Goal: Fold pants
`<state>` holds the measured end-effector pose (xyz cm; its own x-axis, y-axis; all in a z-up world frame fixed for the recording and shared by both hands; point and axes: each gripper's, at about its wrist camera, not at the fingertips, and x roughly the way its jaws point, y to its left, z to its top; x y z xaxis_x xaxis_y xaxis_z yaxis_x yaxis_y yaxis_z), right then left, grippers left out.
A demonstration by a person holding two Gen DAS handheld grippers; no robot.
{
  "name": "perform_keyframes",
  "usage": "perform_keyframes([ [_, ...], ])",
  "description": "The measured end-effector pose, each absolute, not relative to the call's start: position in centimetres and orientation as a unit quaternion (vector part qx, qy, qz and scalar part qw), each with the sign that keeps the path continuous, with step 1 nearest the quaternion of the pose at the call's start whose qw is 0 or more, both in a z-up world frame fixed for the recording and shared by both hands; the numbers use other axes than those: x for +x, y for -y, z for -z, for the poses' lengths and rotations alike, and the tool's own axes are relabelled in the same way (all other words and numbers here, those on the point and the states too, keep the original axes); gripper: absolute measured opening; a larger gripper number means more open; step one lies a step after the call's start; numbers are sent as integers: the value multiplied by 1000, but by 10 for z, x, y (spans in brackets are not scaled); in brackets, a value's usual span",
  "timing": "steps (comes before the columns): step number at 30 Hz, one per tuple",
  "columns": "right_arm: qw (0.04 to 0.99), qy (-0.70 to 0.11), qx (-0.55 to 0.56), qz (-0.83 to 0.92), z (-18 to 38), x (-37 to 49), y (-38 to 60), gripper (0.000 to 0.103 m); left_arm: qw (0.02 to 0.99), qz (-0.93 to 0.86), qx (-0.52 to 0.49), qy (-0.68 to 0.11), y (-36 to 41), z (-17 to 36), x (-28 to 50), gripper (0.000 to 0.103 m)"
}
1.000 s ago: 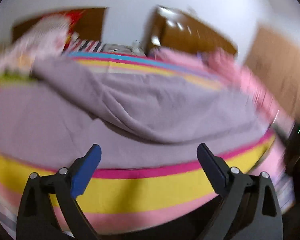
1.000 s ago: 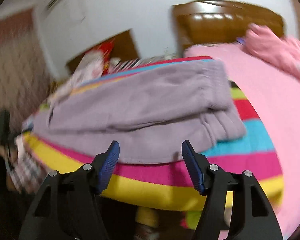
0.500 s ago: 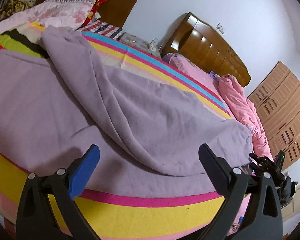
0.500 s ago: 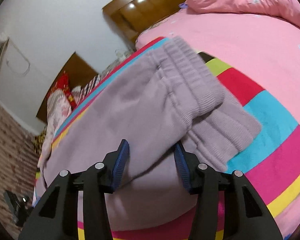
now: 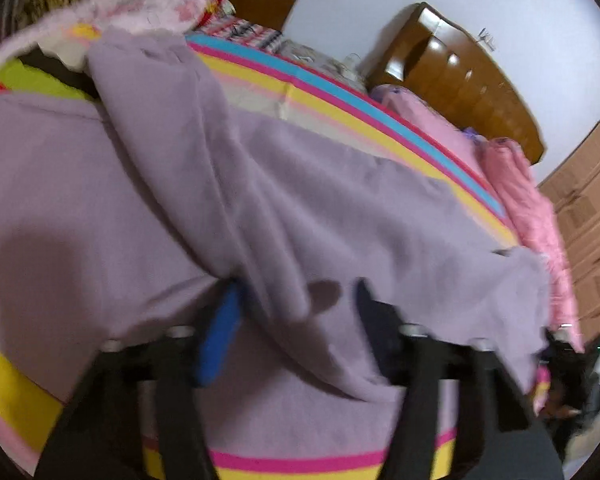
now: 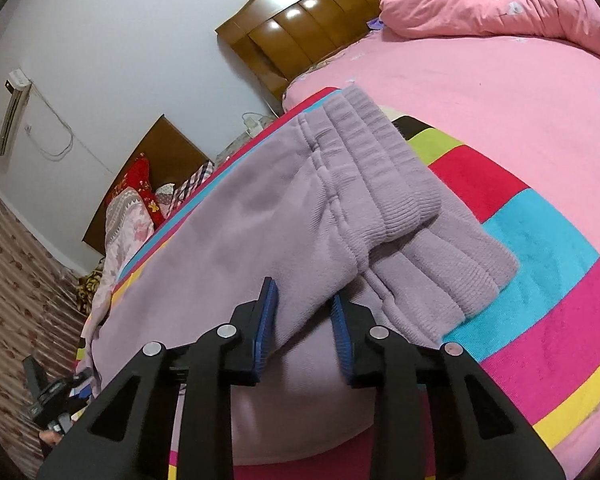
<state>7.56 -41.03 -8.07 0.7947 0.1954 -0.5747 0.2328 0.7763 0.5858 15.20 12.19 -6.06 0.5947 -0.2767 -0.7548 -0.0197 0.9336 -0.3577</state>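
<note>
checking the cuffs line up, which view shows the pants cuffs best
The right wrist view: both ribbed cuffs lie sharp and close, the upper one overlapping the lower. The left wrist view is blurred and shows only plain fabric of the pants, no ribbing.

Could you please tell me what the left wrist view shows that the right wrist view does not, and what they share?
Only the left wrist view shows the wooden wardrobe and the left gripper, its jaws closing around a fold of cloth. Only the right wrist view shows the ribbed cuffs, the air conditioner and the right gripper, also closing. Both show the lilac pants, striped blanket and headboard.
</note>
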Motion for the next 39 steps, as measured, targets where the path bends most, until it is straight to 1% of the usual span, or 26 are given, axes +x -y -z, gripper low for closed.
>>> perform_keyframes([
  [1,887,-321,333,13,81,75,411,21,878,69,-163,-445,-123,61,154,8],
  [3,886,-320,336,8,75,75,411,16,877,95,-209,-423,-136,52,153,6],
  [5,894,-312,320,-4,57,77,409,12,894,112,-203,-384,-139,25,145,6],
  [7,904,-296,307,-21,35,73,405,11,908,126,-196,-349,-140,-7,131,6],
  [10,916,-277,290,-29,12,55,405,10,915,141,-182,-331,-141,-31,104,6],
  [12,913,-282,295,-23,17,41,408,10,913,138,-173,-343,-141,-21,88,6],
  [14,902,-305,306,-11,40,26,413,10,904,131,-165,-372,-143,9,80,6],
  [16,883,-340,323,5,76,20,419,10,883,131,-190,-408,-149,44,80,6],
  [17,877,-341,338,1,85,19,421,9,874,123,-194,-427,-149,64,83,6],
  [18,876,-333,350,-3,88,17,423,9,878,120,-186,-424,-146,73,84,6],
  [20,880,-331,341,2,81,19,423,9,883,115,-177,-419,-143,71,85,6],
  [22,891,-322,319,0,65,21,419,9,892,118,-175,-400,-139,56,82,6],
  [25,893,-317,320,-5,63,20,419,9,903,115,-158,-382,-134,41,74,6],
  [28,878,-339,338,-1,88,24,428,9,899,108,-152,-396,-132,52,75,6],
  [30,871,-324,369,-14,97,22,432,9,888,103,-159,-419,-133,70,79,7],
  [31,869,-321,376,-17,97,20,434,9,889,102,-162,-416,-132,75,78,7],
  [33,872,-322,368,-17,93,19,434,11,890,102,-163,-414,-135,73,76,12],
  [34,872,-327,363,-16,90,19,433,15,890,103,-164,-412,-138,72,74,13],
  [35,874,-333,354,-11,85,18,431,20,891,101,-167,-411,-139,69,74,17],
  [36,878,-336,341,1,79,16,429,22,893,93,-166,-409,-142,66,73,30],
  [37,887,-336,317,22,70,13,425,26,898,77,-161,-403,-147,61,70,39],
  [38,899,-329,286,39,59,10,417,26,908,51,-151,-387,-150,53,65,54],
  [39,908,-323,262,48,52,7,412,26,918,29,-143,-368,-150,44,58,64],
])
